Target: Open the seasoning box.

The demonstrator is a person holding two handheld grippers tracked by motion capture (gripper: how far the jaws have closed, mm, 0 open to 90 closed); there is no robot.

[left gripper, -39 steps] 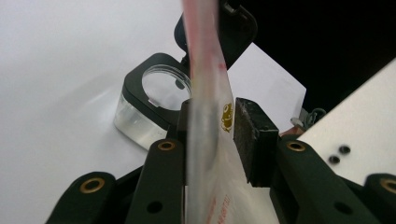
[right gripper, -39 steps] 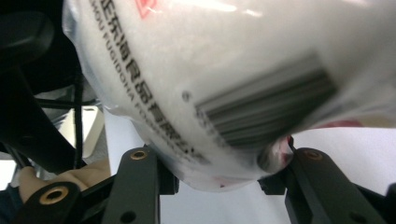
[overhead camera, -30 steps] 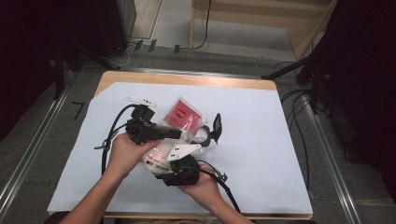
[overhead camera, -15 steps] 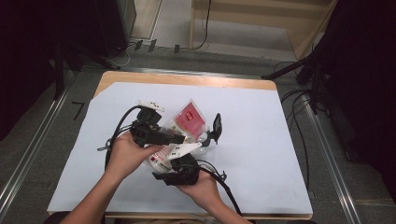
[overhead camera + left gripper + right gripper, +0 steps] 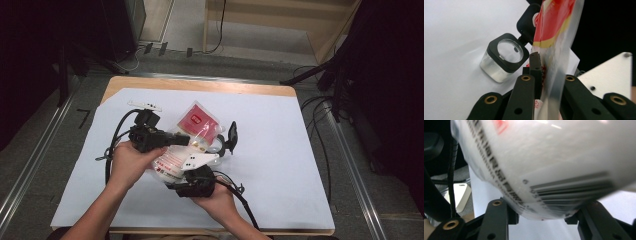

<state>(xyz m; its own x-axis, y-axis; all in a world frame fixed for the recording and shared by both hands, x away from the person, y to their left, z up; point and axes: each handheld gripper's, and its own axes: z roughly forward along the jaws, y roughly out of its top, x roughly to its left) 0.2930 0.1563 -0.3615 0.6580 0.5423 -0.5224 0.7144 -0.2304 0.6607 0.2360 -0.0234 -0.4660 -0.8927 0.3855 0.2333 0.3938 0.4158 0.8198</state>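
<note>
Packet point(image 5: 192, 135) of clear plastic with red print held above the white tabletop point(image 5: 280, 165) between both tools: left tool point(image 5: 541, 75), jaws just closed, pinches its thin upper part, right tool point(image 5: 541, 216) grips its bulging lower end, glass jar point(image 5: 504, 57) beside.

1. The high view looks forward and down from above the person's side, taking in the whole counter point(image 5: 280, 150), the floor beyond it, and both forearms entering from the bottom edge.
2. The left gripper view rides close behind its own jaws, looking along them at the plastic bag point(image 5: 556, 45) and a clear lidded container point(image 5: 504, 57) just beyond.
3. The right gripper view sits very near the bag's underside point(image 5: 554, 162), with its barcode blurred.
4. All three views share the bag.
</note>
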